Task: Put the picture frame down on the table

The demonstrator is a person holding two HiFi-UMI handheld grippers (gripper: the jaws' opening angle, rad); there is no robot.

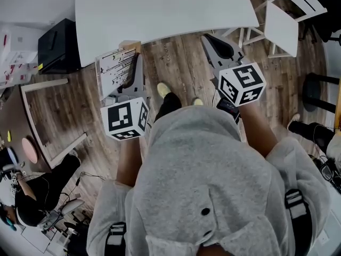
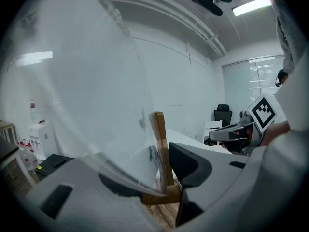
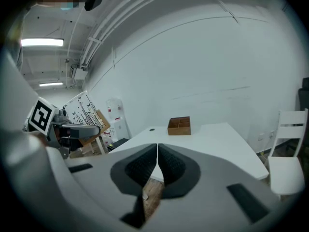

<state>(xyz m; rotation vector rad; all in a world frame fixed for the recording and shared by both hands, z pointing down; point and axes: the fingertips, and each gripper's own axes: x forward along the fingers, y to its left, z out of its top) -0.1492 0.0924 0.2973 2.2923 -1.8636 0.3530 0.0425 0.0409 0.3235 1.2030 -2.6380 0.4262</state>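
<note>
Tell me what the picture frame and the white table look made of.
Picture frame: probably wood, by its warm brown edge; its front sheet is clear and glossy, glass or acrylic. Table: smooth white top, likely laminate or painted board; no grain shows.

- The white counter point(image 1: 160, 9) stands on a wood-plank floor point(image 1: 181, 63).
- A small wooden divided box point(image 3: 179, 125) sits on its top.
- A small dark round spot point(image 3: 151, 129) lies near the box.

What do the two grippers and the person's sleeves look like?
The left gripper and right gripper have light grey, wedge-shaped bodies with dark ribbed pads. Each carries a white cube printed with black square markers. The person wears a grey hoodie with black buckled straps.
</note>
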